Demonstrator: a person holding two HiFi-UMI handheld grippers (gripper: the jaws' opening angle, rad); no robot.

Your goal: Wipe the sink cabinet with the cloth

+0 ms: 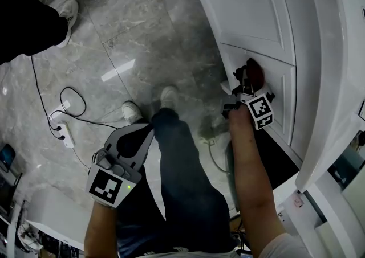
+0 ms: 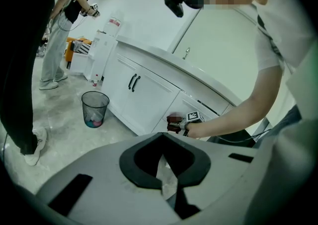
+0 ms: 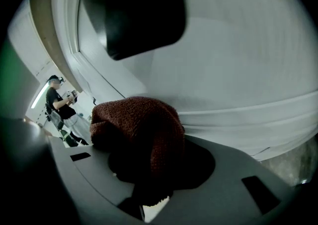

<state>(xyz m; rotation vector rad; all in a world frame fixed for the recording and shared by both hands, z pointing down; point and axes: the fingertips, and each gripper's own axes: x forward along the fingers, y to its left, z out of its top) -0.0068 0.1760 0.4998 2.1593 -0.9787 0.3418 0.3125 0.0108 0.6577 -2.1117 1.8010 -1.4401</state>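
A dark red cloth is pressed against a lower door of the white sink cabinet, at the right of the head view. My right gripper is shut on it. In the right gripper view the cloth bulges out of the jaws and touches the white cabinet panel. My left gripper hangs low over the floor beside my leg, away from the cabinet, shut with nothing in it. From the left gripper view the cloth shows small against the cabinet.
A mesh waste basket stands on the marble floor by the cabinet's far end. A power strip with cables lies at the left. Another person stands further off. My own legs and shoes are below me. A dark knob juts out above the cloth.
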